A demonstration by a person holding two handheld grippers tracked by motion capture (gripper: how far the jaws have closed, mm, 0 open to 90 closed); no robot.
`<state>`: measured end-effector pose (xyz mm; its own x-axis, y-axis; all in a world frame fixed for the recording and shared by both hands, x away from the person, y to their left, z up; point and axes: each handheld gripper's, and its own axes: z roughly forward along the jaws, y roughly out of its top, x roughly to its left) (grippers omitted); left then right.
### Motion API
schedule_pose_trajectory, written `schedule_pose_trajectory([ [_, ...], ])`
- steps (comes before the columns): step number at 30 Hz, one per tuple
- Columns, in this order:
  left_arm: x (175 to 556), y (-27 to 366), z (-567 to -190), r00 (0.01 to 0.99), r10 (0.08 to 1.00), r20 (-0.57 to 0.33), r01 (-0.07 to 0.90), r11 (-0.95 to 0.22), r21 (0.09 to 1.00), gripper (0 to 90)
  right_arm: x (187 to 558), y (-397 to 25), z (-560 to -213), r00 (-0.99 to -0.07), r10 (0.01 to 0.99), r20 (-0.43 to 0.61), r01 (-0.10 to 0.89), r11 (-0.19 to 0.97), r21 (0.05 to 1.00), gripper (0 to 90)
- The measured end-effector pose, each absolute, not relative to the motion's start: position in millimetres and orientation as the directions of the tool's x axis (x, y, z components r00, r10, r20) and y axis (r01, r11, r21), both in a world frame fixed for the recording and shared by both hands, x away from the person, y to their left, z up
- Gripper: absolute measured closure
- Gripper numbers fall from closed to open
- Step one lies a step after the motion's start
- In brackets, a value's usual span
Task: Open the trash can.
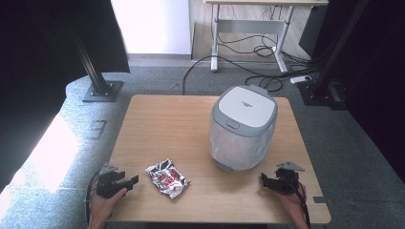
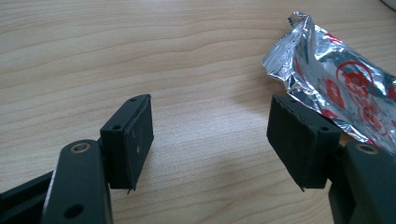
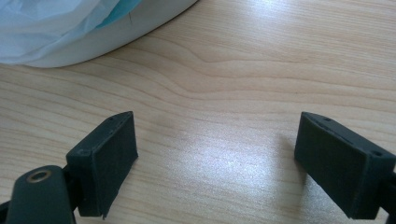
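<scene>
From the high view, a wooden bench (image 1: 172, 119) carries a crumpled silver snack wrapper (image 1: 167, 178) with red print, lying flat near the front edge, left of centre. To its right, well apart, stands a white bin (image 1: 242, 126) with a grey-rimmed lid, shut, and a pale bag liner showing around its body. The left claw (image 1: 132, 181) rests at the front left corner of the bench, held in a hand (image 1: 106, 200), its tips pointing toward the wrapper and just short of it. The right claw (image 1: 264, 180) rests at the front right, just beside the foot of the bin, with a hand (image 1: 292, 202) behind it and a cable trailing off the bench edge. Beyond the bench lie grey carpet, black stand feet and loose cables under a far desk.

In the left gripper view, the left claw (image 2: 210, 140) stands wide, its jaws spread with bare wood between them and nothing gripped. The wrapper (image 2: 336, 79) lies at the upper right, its near edge passing just behind the right-hand jaw; whether they touch I cannot tell.

In the right gripper view, the right claw (image 3: 215, 158) is also wide and holds nothing, low over the bench. The bin's base and its bag (image 3: 70, 28) fill the upper left corner, apart from the jaws.
</scene>
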<state>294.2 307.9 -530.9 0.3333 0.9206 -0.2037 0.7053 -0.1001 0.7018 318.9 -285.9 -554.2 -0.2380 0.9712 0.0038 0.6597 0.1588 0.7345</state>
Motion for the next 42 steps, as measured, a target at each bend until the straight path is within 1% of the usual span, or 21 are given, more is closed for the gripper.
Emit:
schedule_pose_trajectory([
  [3,294.4,307.7,-531.0,0.333,0.921,-0.201,0.705,-0.102,0.701,31.8,318.5,-285.0,-552.9,-0.224,0.975,0.005,0.67,0.15,0.727,14.4],
  [4,294.0,306.8,-531.2,0.337,0.921,-0.195,0.706,-0.11,0.7,31.9,318.4,-284.9,-550.2,-0.213,0.977,0.008,0.684,0.144,0.715,19.2],
  [6,293.7,305.8,-531.5,0.343,0.92,-0.188,0.708,-0.122,0.695,31.9,317.8,-287.0,-549.5,-0.214,0.977,0.011,0.681,0.141,0.718,23.4],
  [7,293.7,305.8,-531.5,0.343,0.92,-0.188,0.708,-0.122,0.695,32.0,317.8,-287.0,-549.5,-0.214,0.977,0.011,0.681,0.141,0.718,23.4],
  [8,293.8,304.4,-531.8,0.347,0.919,-0.185,0.71,-0.128,0.693,32.2,317.6,-292.0,-548.4,-0.221,0.975,0.027,0.678,0.133,0.723,28.9],
  [9,293.8,304.4,-531.8,0.347,0.919,-0.185,0.71,-0.128,0.693,32.2,317.6,-292.0,-548.4,-0.221,0.975,0.027,0.678,0.133,0.723,28.9],
  [12,294.5,303.0,-532.3,0.355,0.918,-0.179,0.709,-0.139,0.692,32.4,317.1,-299.4,-546.0,-0.231,0.972,0.049,0.668,0.122,0.734,40.2],
  [13,294.5,303.0,-532.3,0.355,0.918,-0.179,0.709,-0.139,0.692,32.4,317.1,-299.4,-546.0,-0.231,0.972,0.049,0.668,0.122,0.734,40.2],
  [15,294.7,303.1,-532.6,0.356,0.918,-0.177,0.709,-0.142,0.69,32.4,314.2,-301.1,-540.8,-0.252,0.967,0.043,0.64,0.133,0.757,51.2],
  [16,294.6,303.6,-532.7,0.357,0.918,-0.173,0.71,-0.147,0.689,32.5,312.7,-300.8,-538.8,-0.254,0.967,0.035,0.629,0.138,0.766,54.7],
  [17,294.6,303.6,-532.7,0.357,0.918,-0.173,0.71,-0.147,0.689,32.4,312.7,-300.8,-538.8,-0.254,0.967,0.035,0.629,0.138,0.766,54.7],
  [18,294.6,303.9,-533.0,0.355,0.919,-0.17,0.711,-0.148,0.688,32.4,309.9,-300.6,-534.5,-0.262,0.965,0.025,0.613,0.146,0.776,61.6],
  [20,294.7,304.0,-533.4,0.355,0.919,-0.17,0.712,-0.147,0.686,32.4,307.3,-300.9,-530.1,-0.272,0.962,0.031,0.598,0.143,0.788,66.5],
  [21,294.7,304.0,-533.4,0.355,0.919,-0.17,0.712,-0.147,0.686,32.4,307.3,-300.9,-530.1,-0.272,0.962,0.031,0.598,0.143,0.788,66.5],
  [22,294.8,303.9,-533.7,0.356,0.919,-0.169,0.713,-0.15,0.685,32.4,304.5,-302.7,-524.8,-0.284,0.958,0.046,0.583,0.135,0.801,70.7],
  [24,295.3,303.6,-534.3,0.361,0.918,-0.164,0.712,-0.158,0.684,32.4,301.8,-304.6,-520.4,-0.295,0.954,0.059,0.568,0.125,0.814,74.4],
  [25,295.3,303.6,-534.3,0.361,0.918,-0.164,0.712,-0.158,0.684,32.3,301.8,-304.6,-520.4,-0.295,0.954,0.059,0.568,0.125,0.814,74.4],
  [26,296.1,302.9,-535.3,0.36,0.918,-0.164,0.715,-0.159,0.68,32.4,298.8,-307.0,-515.0,-0.325,0.944,0.063,0.539,0.131,0.832,78.1],
  [32,297.4,301.9,-538.0,0.368,0.918,-0.148,0.722,-0.181,0.668,32.2,295.8,-308.5,-506.3,-0.366,0.928,0.072,0.515,0.138,0.846,84.7],
  [34,297.3,302.2,-538.1,0.367,0.918,-0.152,0.723,-0.178,0.667,32.1,295.0,-307.7,-502.3,-0.383,0.921,0.07,0.504,0.144,0.852,88.9],
  [42,297.8,300.1,-538.9,0.375,0.917,-0.133,0.715,-0.195,0.672,31.3,291.8,-306.1,-486.9,-0.428,0.9,0.075,0.473,0.153,0.868,89.4],
])
